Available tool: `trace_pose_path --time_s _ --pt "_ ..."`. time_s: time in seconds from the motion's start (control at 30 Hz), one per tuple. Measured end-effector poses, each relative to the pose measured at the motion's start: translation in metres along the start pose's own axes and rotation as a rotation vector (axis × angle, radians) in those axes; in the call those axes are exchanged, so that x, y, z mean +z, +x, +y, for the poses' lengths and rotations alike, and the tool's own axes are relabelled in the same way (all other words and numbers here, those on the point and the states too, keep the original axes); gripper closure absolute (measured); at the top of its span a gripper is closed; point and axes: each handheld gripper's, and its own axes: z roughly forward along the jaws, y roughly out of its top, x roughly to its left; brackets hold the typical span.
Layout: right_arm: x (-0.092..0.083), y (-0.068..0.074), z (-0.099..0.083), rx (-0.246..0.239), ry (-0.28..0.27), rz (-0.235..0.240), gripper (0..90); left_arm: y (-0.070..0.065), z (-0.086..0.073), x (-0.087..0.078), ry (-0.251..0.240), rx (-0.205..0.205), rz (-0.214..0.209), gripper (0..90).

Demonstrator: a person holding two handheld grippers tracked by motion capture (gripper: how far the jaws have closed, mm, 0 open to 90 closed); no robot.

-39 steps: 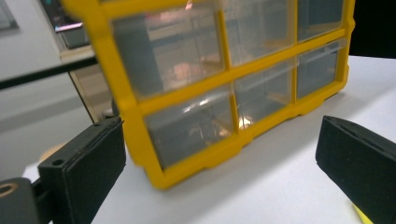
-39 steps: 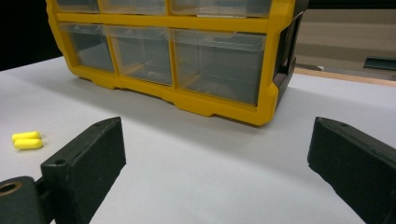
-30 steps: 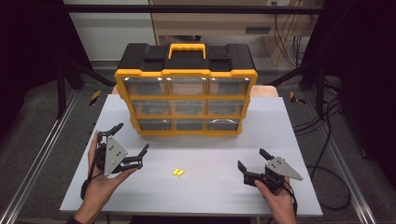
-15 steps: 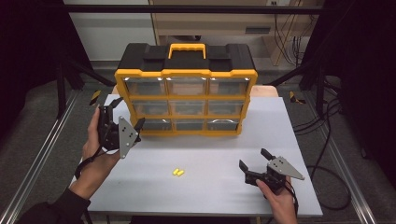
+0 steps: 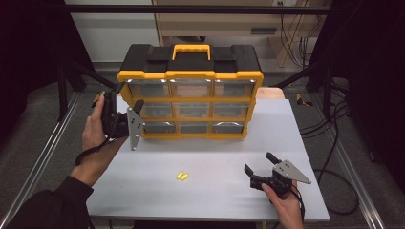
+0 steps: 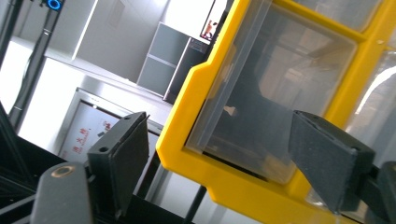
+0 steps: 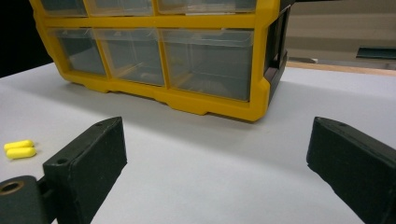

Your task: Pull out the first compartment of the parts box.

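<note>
A yellow and black drawer cabinet with clear drawers stands at the back of the grey table. My left gripper is lifted and turned on its side at the cabinet's upper left corner. Its jaws have just been closing but still stand apart. In the left gripper view the yellow frame corner and a clear drawer show between the pads, which touch nothing. Two small yellow capsules lie side by side on the table. My right gripper rests open near the front right, empty.
The cabinet's bottom row of drawers faces my right gripper across bare table. The yellow capsules lie to that gripper's left. A black frame and metal rails run along the table's left side, cables hang at its right.
My left gripper has risen from the table's front left and moved up to the cabinet's left corner, rolling onto its side. The right gripper and the capsules have stayed put.
</note>
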Motion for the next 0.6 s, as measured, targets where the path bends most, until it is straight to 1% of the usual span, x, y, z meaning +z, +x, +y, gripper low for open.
trace_pose_path --time_s 0.03,0.1,0.17,0.23,0.27,0.3,0.33,0.4,0.47,0.5,0.6 --pt "0.0 0.0 0.0 0.0 0.0 0.001 5.1 0.0 0.0 0.001 0.001 0.013 0.011 22.5" --pt "0.001 0.0 0.0 -0.006 0.0 0.005 5.1 -0.002 0.001 0.003 -0.001 0.024 0.03 25.3" --pt "0.001 0.001 0.0 -0.005 0.001 0.008 5.1 -0.003 0.001 0.004 -0.001 0.045 0.039 29.9" --pt "0.001 0.001 0.0 -0.003 0.001 0.01 5.1 -0.005 0.002 0.005 -0.001 0.092 0.047 35.7" --pt "0.0 0.001 0.0 -0.003 0.0 0.011 5.1 -0.007 0.002 0.005 -0.003 0.124 0.056 39.6" --pt "0.0 0.001 0.0 -0.003 0.0 0.012 5.1 -0.008 0.003 0.005 -0.008 0.146 0.064 43.4" --pt "0.0 0.001 0.0 -0.003 0.0 0.013 5.1 -0.009 0.003 0.005 -0.007 0.162 0.068 44.8" --pt "0.001 0.001 0.0 -0.003 0.004 0.015 5.1 -0.01 0.004 0.005 -0.018 0.172 0.078 48.9" --pt "0.001 0.001 0.0 -0.001 0.005 0.015 5.2 -0.011 0.005 0.007 -0.012 0.184 0.078 50.6" --pt "0.001 0.001 0.0 0.0 0.005 0.015 5.2 -0.012 0.005 0.008 -0.012 0.187 0.078 52.8" --pt "0.001 0.001 0.0 0.002 0.004 0.013 5.2 -0.013 0.006 0.009 -0.012 0.206 0.093 56.5"
